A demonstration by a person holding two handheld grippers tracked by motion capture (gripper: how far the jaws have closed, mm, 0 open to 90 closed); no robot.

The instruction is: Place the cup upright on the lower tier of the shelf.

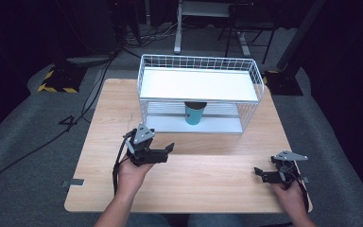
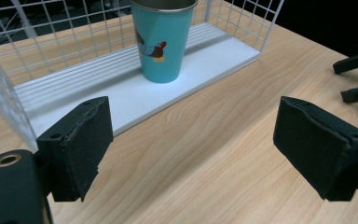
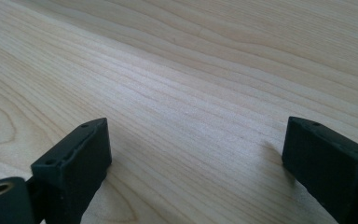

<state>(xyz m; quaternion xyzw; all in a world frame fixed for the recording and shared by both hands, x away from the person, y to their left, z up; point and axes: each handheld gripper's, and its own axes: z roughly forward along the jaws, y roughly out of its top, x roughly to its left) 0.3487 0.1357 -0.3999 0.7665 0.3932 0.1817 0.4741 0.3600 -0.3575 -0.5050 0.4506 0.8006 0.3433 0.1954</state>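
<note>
**One cup, two grippers, nothing held**

High view: one teal cup stands on the lower shelf of one white wire rack at the table's far edge; its rim is cut off by the upper shelf. Left gripper sits mid-table, near the rack's front, jaws apart, empty. Right gripper lies by the near right corner, jaws small and hard to read.

Left gripper view: jaws wide apart over bare wood, touching nothing; cup upright ahead, its top cropped. Two jaw tips of the other gripper show at the right edge.

Right gripper view: jaws apart, empty, low over the wood.
</note>
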